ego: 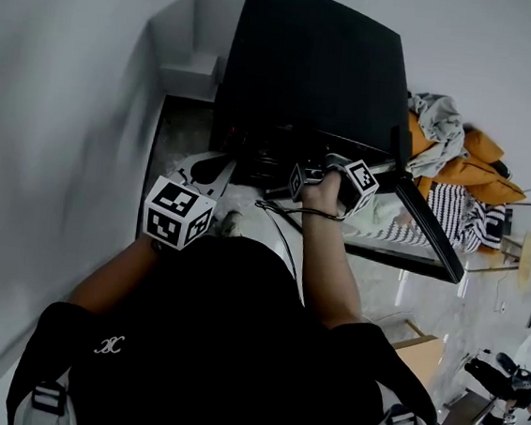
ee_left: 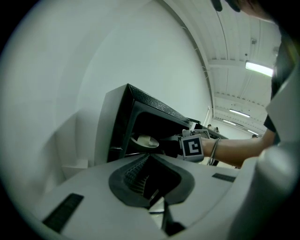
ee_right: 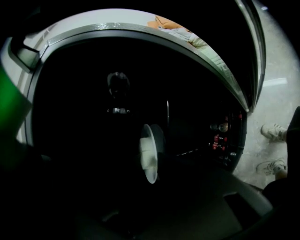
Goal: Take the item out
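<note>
Inside the black oven (ego: pixel 309 70) — white plate (ee_right: pixel 149 157) edge-on, room around.

The oven (ego: pixel 310 61) has a matt black shell, and its open door (ego: pixel 430 232) is glossy glass. Inside it the plate (ee_right: pixel 149 154) looks smooth and white. Crumpled cloth (ego: pixel 460 157) lies beside the oven.

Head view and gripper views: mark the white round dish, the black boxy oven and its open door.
White round dish (ee_right: pixel 149 152): right gripper view, pale centre.
Black boxy oven (ego: pixel 309 70): head view, top panel.
Open door (ego: pixel 430 232): head view, dark frame.
</note>
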Demonstrator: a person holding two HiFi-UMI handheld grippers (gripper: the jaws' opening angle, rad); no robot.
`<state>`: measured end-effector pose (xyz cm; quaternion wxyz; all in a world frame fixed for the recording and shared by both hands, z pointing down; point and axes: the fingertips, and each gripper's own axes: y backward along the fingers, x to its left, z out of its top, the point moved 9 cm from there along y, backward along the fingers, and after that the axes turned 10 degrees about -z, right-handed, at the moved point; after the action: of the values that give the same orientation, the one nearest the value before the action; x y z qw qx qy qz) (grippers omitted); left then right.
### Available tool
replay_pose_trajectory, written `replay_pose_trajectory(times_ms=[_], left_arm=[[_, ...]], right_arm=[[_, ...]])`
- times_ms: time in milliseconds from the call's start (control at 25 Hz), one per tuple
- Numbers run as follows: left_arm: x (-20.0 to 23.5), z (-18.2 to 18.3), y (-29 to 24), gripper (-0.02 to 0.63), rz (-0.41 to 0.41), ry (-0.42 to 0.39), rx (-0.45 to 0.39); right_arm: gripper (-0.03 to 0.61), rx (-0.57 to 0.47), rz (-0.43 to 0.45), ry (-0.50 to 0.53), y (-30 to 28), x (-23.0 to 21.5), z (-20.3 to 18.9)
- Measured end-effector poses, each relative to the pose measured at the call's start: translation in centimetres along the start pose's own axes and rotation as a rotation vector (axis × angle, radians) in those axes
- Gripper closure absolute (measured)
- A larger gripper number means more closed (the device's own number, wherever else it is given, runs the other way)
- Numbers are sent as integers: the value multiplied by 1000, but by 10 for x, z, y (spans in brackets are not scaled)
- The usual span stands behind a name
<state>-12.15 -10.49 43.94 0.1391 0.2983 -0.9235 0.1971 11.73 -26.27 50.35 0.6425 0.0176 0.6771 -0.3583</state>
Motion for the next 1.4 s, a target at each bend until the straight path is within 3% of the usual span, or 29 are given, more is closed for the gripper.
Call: replay_pose_trajectory(times_ms=[480, 960, 1160, 1400], left_arm=[[3, -2, 0, 606, -3, 6, 8], [3, 0, -1, 606, -7, 1, 13], [2, -1, -1, 606, -5, 0, 16], [2, -4, 0, 606, -2, 2, 26]], right_arm=[[471, 23, -11, -29, -10, -1, 2], [476, 48, -97, -16, -12, 7, 1], [544, 44, -129, -23, -14, 3, 1], [551, 38, -140, -4, -13, 1, 0]])
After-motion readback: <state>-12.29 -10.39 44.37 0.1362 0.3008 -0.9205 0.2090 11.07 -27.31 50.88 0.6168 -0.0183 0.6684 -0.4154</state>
